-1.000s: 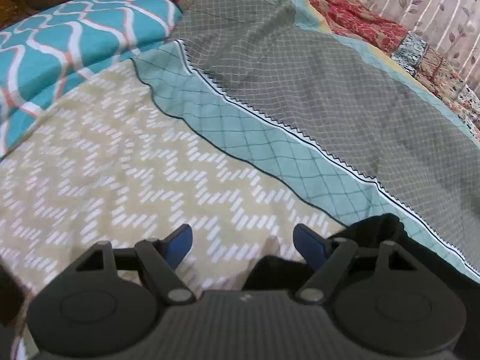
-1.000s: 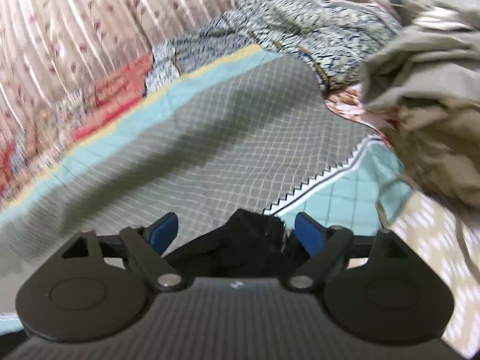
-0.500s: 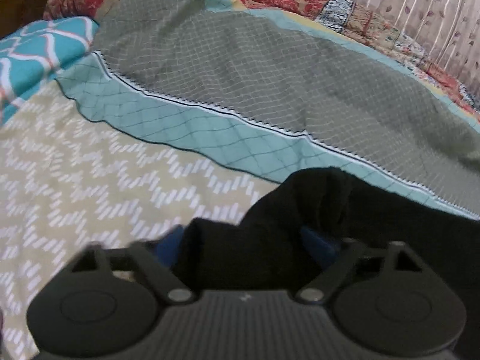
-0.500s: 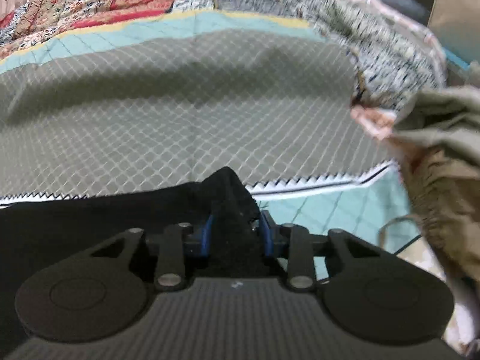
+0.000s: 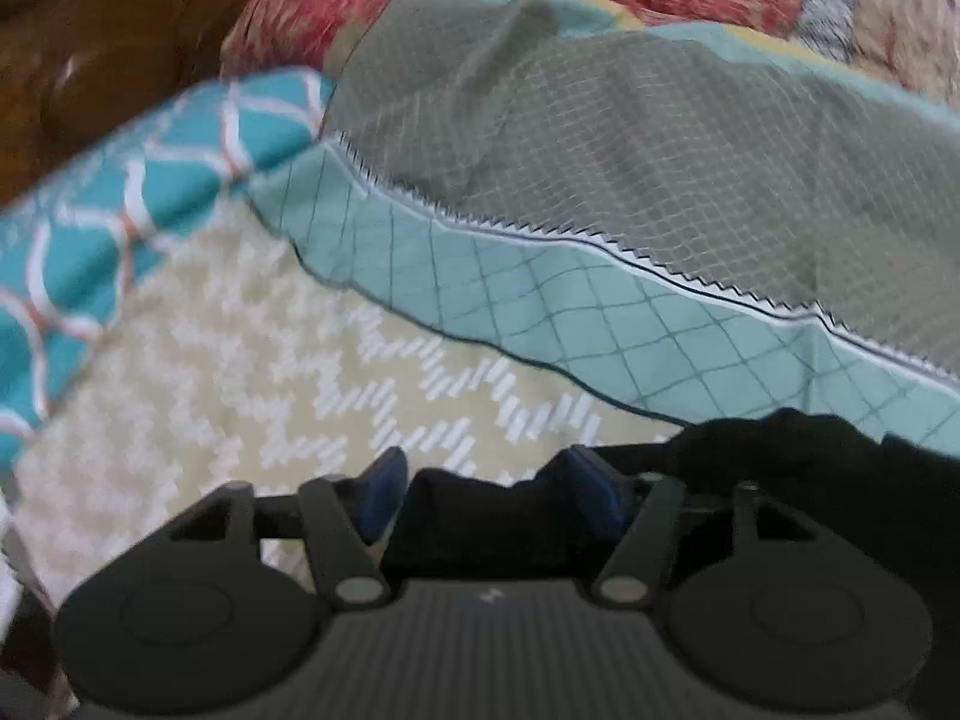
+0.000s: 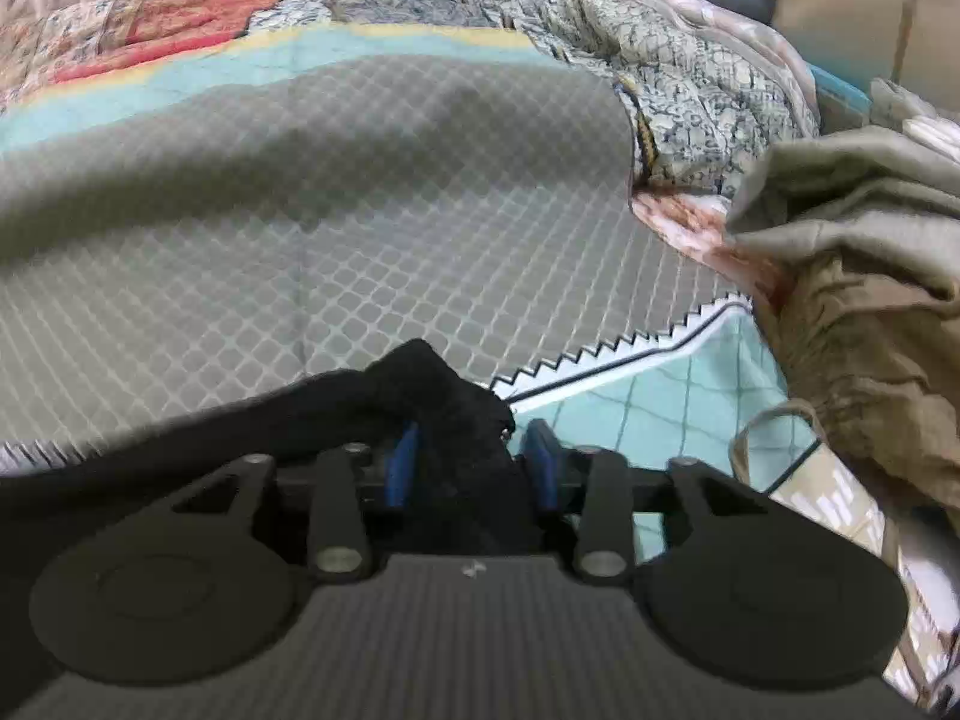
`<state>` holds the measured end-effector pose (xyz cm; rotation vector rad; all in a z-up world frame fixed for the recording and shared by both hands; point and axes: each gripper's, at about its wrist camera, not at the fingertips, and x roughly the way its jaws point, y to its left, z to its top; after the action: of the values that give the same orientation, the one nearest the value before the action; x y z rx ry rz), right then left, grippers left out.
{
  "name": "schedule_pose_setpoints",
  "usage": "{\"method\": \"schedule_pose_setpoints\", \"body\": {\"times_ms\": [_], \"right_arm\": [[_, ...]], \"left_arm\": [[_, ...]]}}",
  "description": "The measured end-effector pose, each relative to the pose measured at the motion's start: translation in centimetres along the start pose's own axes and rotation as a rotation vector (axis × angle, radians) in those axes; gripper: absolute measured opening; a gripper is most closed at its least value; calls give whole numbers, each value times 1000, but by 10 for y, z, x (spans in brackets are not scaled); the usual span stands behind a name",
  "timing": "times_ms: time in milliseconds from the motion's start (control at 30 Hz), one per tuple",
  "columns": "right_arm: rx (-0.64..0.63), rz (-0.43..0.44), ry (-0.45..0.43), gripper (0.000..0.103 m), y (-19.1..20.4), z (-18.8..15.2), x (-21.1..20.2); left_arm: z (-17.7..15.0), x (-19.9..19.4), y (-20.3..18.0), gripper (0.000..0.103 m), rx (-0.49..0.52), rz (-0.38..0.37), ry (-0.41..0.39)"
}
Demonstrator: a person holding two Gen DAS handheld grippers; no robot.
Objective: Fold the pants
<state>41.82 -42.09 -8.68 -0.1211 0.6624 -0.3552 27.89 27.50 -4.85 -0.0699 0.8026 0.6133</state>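
Black cloth fills the lower part of both my wrist views: these are the pants (image 5: 828, 480), spread low across the bed. From the left wrist camera I see a teal patterned pillow (image 5: 138, 204) at far left, then a beige zigzag sheet (image 5: 252, 360), then a grey quilt (image 5: 630, 162) with a pale teal border running off to the right. My left gripper (image 5: 480, 489) sits over the sheet's near edge with a fold of the pants lying between its blue pads (image 5: 378, 492). Its jaws have just been opening and stand partly apart; the left pad is clear of the cloth, and I cannot tell whether the right one touches it.

From the right wrist camera the grey quilt takes the left and centre, with a heap of khaki clothing (image 6: 852, 300) at right. My right gripper (image 6: 471, 462) has a bunched peak of the pants rising between its pads. These jaws too have just been opening; the right pad stands just off the fabric, and the left pad is near it.
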Motion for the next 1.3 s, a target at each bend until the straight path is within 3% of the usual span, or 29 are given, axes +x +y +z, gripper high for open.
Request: {"method": "schedule_pose_setpoints", "body": {"times_ms": [67,200,333,433,600,767,1033,1167,1300], "right_arm": [[-35,2,8,74,0,4,-5],[44,59,-39,74,-30,13,-34],[108,157,-80,74,-60,7,-83],[139,263,-104,74,-73,-17,-132],[126,384,-138,74,-86,-60,-199],[195,488,-94,74,-98,-94,-244],[305,489,-74,73,-127,-148,-308],[366,455,-55,72,-146,-175,-326],[429,390,-23,64,-163,-207,-341]], "left_arm": [[4,-9,2,73,14,-17,8],[7,-47,34,77,-70,-52,-33],[-11,-100,78,81,-166,-118,-70],[-38,-131,110,81,-180,-149,-42],[-92,-168,160,81,-225,-136,41],[-129,-190,202,81,-298,-154,102],[-155,-224,228,81,-374,-315,118],[-168,-225,218,81,-399,-399,173],[-177,-225,193,81,-368,-433,203]]}}
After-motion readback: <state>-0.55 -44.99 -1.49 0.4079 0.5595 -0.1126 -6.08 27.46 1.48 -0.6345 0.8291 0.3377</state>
